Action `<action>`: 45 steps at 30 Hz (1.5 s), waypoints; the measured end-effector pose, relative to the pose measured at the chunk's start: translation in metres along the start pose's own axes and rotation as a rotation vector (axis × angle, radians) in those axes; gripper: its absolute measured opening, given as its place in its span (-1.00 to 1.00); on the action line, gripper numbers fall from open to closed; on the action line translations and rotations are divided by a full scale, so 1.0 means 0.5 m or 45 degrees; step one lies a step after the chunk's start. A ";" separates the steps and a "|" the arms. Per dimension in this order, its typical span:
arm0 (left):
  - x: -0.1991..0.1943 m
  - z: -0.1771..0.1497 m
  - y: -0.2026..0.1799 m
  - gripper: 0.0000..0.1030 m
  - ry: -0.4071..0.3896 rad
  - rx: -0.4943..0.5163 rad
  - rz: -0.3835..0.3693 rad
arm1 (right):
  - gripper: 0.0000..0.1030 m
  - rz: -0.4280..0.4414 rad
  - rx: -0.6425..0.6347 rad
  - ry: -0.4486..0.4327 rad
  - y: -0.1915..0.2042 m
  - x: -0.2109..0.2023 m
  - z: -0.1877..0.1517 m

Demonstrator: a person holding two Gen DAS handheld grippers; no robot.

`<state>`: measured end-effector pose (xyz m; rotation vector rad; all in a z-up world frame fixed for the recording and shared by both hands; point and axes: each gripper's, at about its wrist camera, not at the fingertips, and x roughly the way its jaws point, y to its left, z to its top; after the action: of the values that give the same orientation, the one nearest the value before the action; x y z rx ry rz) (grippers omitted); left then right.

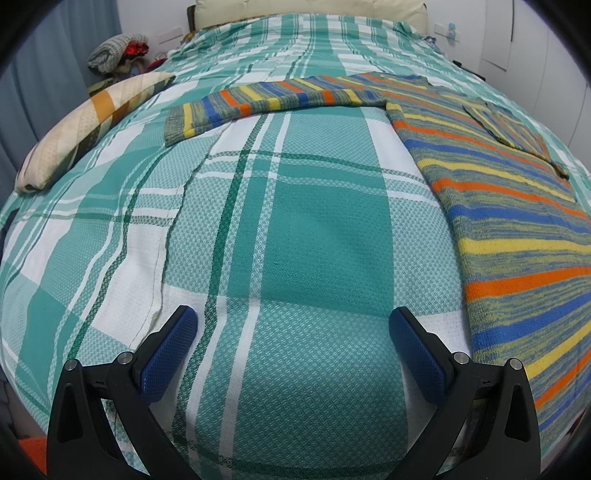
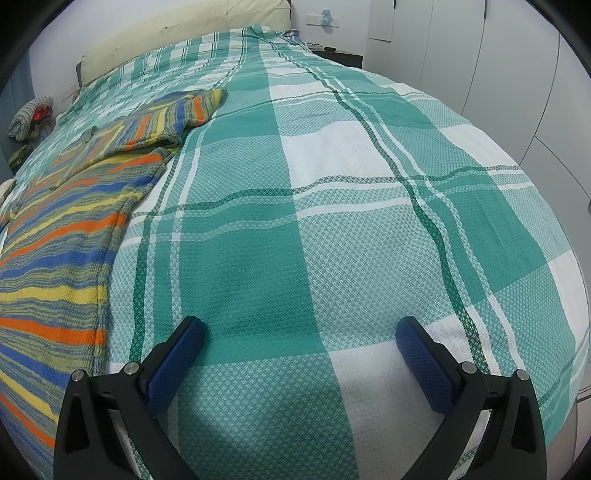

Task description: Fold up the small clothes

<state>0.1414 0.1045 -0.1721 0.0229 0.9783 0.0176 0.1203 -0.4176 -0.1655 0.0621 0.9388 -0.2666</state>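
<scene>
A striped knit sweater [image 1: 498, 206] in orange, blue, yellow and grey lies flat on the bed. One sleeve [image 1: 258, 101] stretches out to the left; the other sleeve is folded across its chest. In the right wrist view the sweater [image 2: 62, 236] lies at the left. My left gripper [image 1: 293, 325] is open and empty, above the bedspread to the left of the sweater's hem. My right gripper [image 2: 299, 332] is open and empty, above the bedspread to the right of the sweater.
A green and white plaid bedspread [image 1: 295, 221] covers the bed. A pillow [image 1: 92, 122] lies at its left edge. A heap of clothes [image 1: 118, 51] sits beyond it. A cream headboard [image 2: 177, 33] and white wardrobe doors [image 2: 480, 55] stand behind.
</scene>
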 end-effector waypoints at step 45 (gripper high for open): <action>0.202 0.320 0.357 -0.97 0.102 -0.802 -0.402 | 1.00 0.000 0.002 0.001 -0.002 0.001 0.003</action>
<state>0.3298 0.2835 -0.1615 -0.7142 1.0123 0.0362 0.1215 -0.4190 -0.1649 0.0638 0.9394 -0.2678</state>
